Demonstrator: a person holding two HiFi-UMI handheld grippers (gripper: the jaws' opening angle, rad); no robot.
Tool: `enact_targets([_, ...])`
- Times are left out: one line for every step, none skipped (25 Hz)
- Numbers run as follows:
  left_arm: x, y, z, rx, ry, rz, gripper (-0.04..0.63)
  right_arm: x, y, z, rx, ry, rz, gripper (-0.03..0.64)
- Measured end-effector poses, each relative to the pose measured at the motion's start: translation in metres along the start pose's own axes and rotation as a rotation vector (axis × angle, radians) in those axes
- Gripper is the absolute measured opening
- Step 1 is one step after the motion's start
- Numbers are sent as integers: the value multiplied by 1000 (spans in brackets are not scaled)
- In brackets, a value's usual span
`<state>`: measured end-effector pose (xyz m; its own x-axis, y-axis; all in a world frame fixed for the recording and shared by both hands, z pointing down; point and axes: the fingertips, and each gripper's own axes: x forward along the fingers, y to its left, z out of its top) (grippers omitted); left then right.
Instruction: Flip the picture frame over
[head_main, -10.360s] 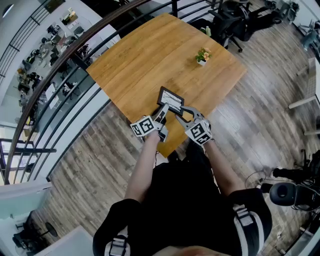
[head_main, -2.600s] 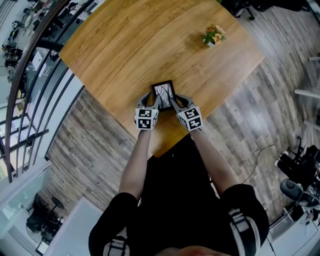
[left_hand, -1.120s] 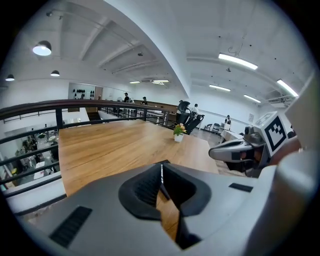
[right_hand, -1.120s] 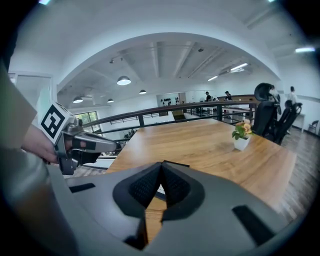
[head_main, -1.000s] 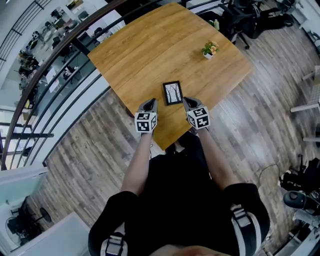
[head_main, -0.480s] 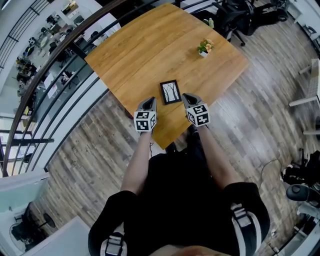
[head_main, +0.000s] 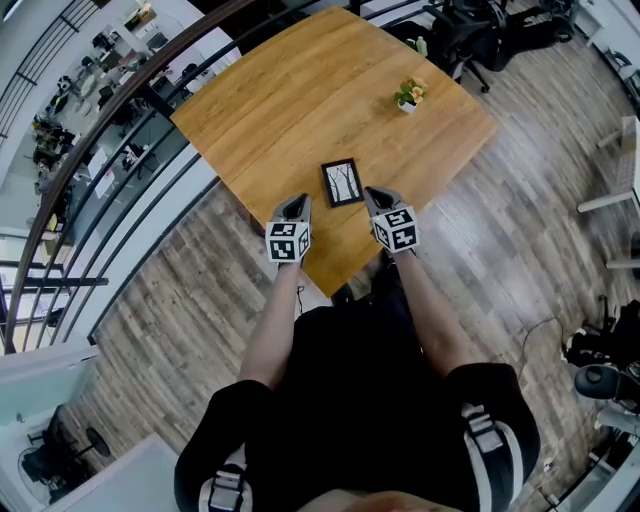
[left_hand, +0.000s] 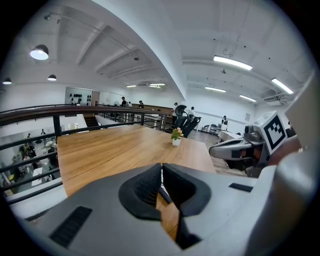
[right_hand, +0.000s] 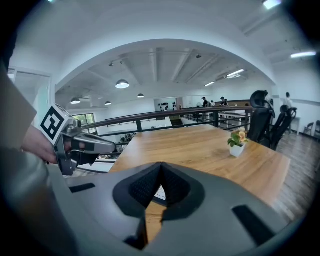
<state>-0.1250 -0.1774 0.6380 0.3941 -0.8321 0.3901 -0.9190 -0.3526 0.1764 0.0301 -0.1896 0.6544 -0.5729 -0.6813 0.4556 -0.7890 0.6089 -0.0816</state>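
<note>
Both grippers have let go and backed off the picture frame (head_main: 342, 183)! It lies flat on the table (head_main: 300, 90), mid-view, picture side up. Left gripper (head_main: 297, 203) and right gripper (head_main: 369, 194) flank it, jaws closed, empty. Flip looks done; nothing left.

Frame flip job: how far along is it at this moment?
Done, apparently: the black-rimmed picture frame lies flat on the wooden table, its tree picture facing up. In hand: nothing; the left gripper and right gripper are both shut, empty, apart from the frame. Left: nothing that shows.
</note>
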Motion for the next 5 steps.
enact_targets([-1, 0, 1, 1, -1, 0, 29, 0, 1, 1, -5, 0, 1, 5])
enact_targets([-2, 1, 1, 2, -2, 0, 29, 0, 2, 2, -9, 1, 1, 5])
enact_targets([-3, 2, 2, 3, -3, 0, 29, 1, 4, 2, -13, 2, 2, 5])
enact_targets([-4, 2, 2, 4, -3, 1, 29, 1, 5, 3, -16, 3, 4, 5])
enact_targets([-5, 3, 2, 4, -3, 1, 29, 2, 7, 3, -20, 4, 5, 5])
